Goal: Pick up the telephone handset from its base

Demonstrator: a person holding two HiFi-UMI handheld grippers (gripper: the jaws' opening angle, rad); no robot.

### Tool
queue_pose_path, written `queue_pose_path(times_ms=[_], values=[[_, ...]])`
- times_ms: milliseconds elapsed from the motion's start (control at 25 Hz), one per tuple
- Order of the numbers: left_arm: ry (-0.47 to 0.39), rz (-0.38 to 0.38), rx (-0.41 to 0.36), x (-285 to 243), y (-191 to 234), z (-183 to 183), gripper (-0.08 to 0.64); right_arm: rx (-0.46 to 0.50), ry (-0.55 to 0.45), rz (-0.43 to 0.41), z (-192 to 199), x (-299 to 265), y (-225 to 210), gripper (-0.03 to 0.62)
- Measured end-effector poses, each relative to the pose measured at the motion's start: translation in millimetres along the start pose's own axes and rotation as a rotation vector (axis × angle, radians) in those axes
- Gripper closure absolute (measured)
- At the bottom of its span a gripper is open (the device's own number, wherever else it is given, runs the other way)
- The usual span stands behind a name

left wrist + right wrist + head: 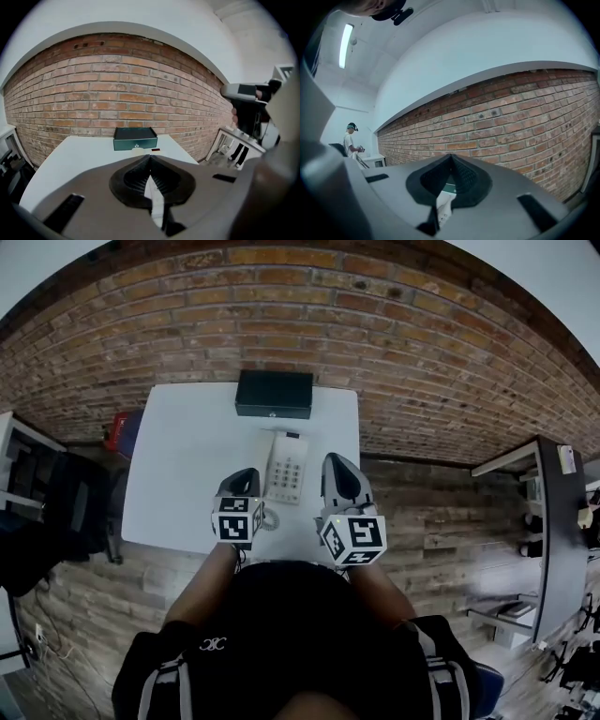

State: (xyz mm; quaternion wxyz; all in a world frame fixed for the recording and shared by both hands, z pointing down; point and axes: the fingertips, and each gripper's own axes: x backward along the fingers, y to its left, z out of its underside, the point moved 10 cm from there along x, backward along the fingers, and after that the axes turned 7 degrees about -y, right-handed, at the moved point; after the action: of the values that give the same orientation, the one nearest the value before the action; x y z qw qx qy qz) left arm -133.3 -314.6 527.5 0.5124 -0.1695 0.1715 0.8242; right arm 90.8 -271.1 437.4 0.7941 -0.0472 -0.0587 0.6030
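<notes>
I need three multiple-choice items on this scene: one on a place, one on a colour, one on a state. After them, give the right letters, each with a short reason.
1. Where on the table does the dark box stand?
A. at the far edge, beyond the telephone
B. at the near edge, beside the person
C. on top of the telephone

2. What colour is the telephone?
A. red
B. white
C. black

3. How do the jaws of the left tool stand?
A. wide apart
B. together, with nothing held
C. shut on the handset

Key:
1 A: the head view shows the box past the telephone at the far edge.
2 B: its body is white there.
3 B: in the left gripper view the tips meet and hold nothing.
</notes>
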Motion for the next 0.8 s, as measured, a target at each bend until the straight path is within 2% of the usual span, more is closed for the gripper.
queue_pose_path(times_ms=[200, 280, 360, 800], values=[[0.034, 0.025, 0.000, -24.5, 12.4, 9.2, 0.539, 0.004, 0.023, 0.052, 5.8, 1.5, -4.5, 0.594], [0.057, 0.021, 0.009, -33.6, 19.0, 14.4, 0.470, 0.010, 0.029, 0.070, 6.9, 3.1, -5.1, 0.594], [0.081, 0.018, 0.013, -42.0, 23.8, 19.6, 0.432, 0.016, 0.036, 0.094, 7.4, 6.3, -6.6, 0.594], [0.176, 0.015, 0.030, -88.3, 28.4, 36.2, 0.375, 0.035, 0.071, 0.219, 9.5, 26.2, -17.8, 0.594]])
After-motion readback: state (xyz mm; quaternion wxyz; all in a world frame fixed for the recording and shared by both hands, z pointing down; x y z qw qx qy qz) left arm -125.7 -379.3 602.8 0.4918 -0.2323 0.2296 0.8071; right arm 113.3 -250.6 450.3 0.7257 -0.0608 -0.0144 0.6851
